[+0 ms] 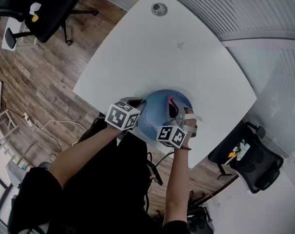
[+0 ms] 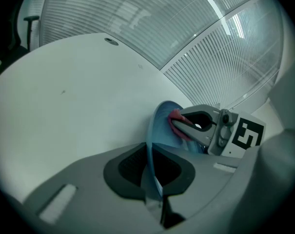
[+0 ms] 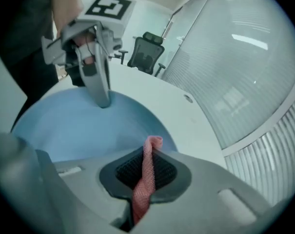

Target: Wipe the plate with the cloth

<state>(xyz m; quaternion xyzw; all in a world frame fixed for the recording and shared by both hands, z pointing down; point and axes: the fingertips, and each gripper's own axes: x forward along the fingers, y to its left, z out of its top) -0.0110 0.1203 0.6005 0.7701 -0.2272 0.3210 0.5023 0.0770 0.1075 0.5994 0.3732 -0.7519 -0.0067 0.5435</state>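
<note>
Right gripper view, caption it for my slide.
Right gripper pinching a pink mesh cloth at a round blue plate.

In the head view, the near rim of the plate (image 1: 156,113) is covered by the left tongs (image 1: 140,109) and right tongs (image 1: 173,109), and only a pink sliver of the cloth (image 1: 170,100) is seen. In the right gripper view, the cloth's lower end is lost between the jaws — its length cannot be told. A grey mark (image 1: 180,45) on the desk (image 1: 137,57) is too small to identify.

Grey left gripper (image 2: 150,165) and right gripper (image 3: 146,173) carry black-and-white marker cubes (image 1: 123,114).
</note>
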